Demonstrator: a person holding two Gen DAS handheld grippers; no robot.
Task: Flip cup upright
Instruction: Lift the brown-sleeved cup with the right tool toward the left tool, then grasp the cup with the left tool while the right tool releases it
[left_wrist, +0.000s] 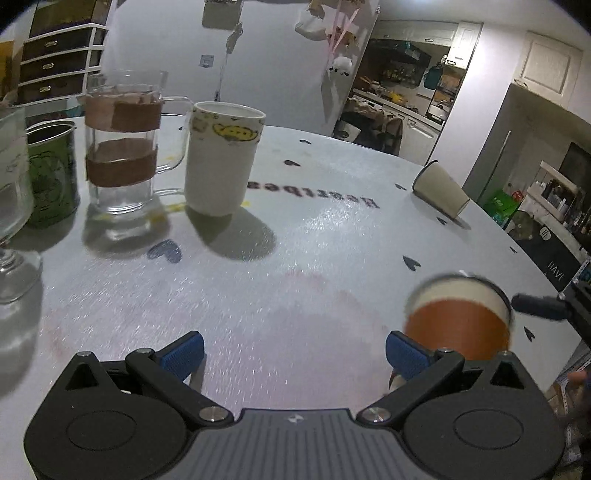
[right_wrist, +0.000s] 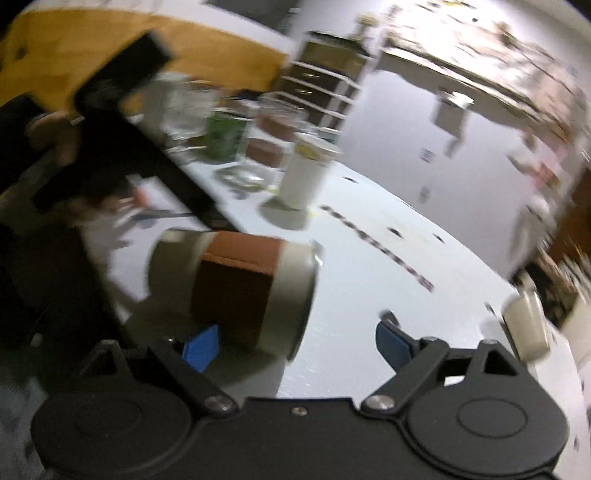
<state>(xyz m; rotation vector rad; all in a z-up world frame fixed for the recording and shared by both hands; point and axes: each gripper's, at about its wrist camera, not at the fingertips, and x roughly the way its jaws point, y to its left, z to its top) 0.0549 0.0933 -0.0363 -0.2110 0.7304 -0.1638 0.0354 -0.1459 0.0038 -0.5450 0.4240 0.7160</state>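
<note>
My left wrist view looks forward over its tongs, low and close above the tabletop, facing the white mug at the far side. My right wrist view, motion-blurred, sits just above its own tongs and faces the same white mug from farther off and at a tilt. Both views share the mug, the glasses beside it and the brown-banded cup.

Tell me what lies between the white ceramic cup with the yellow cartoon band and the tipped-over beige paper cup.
Left wrist view: between white ceramic cup and beige paper cup, only white tablecloth with dark lettering and hearts.
</note>
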